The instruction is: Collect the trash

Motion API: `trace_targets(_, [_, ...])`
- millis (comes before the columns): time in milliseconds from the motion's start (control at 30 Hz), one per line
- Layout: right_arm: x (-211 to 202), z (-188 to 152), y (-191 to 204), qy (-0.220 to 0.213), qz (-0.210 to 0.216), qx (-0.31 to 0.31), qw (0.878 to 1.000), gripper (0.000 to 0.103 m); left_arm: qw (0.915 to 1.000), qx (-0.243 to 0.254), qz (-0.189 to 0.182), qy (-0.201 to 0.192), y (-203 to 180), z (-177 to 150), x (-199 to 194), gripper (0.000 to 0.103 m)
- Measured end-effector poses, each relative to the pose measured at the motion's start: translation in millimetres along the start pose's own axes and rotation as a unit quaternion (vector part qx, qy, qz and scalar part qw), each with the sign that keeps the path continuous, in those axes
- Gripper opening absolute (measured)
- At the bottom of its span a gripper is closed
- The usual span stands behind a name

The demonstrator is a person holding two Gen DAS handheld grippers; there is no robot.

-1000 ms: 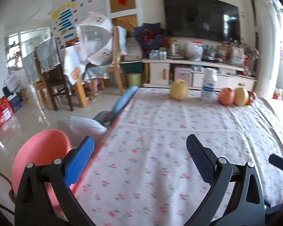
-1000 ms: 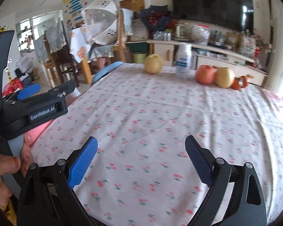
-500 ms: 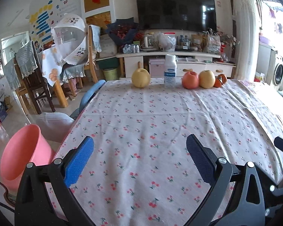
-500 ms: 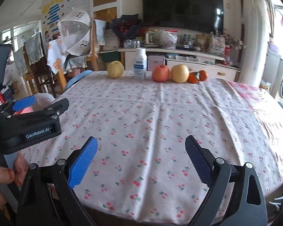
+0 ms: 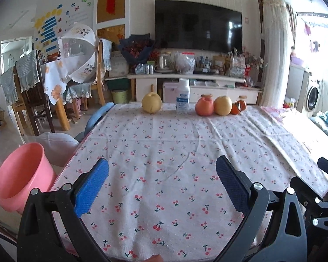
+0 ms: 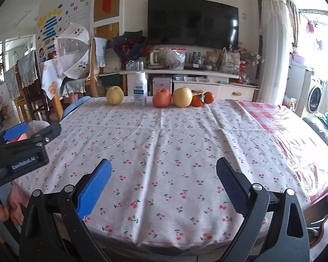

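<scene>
Where left views: pink bucket (image 5: 21, 174).

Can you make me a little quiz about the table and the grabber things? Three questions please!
1. True or false: the left gripper is holding a piece of fruit.
2. What stands between the yellow pear and the red apple at the far edge of the table? A) a cup B) a white bottle C) a bowl
3. Fill in: the pink bucket sits off the table's ____ side, seen from the left wrist camera.

Key:
1. False. Its jaws are wide open with nothing between them, and so are those of the right gripper.
2. B
3. left
</scene>
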State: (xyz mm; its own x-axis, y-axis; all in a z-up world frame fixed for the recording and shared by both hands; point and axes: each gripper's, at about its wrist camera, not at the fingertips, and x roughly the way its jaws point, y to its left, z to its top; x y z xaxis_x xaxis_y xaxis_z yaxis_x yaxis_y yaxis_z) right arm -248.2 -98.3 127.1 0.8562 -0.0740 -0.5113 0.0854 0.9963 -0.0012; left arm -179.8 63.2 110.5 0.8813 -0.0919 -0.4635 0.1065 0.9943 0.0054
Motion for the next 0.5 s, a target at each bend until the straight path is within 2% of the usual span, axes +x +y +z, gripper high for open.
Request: trace_targets(500, [-9.9,-4.0,-5.0,-0.025,-0.029,-0.017,0.999,0.096,0.9999,0.002,-0.009,-0.007,-3.6,-0.4,-0.3,0.099])
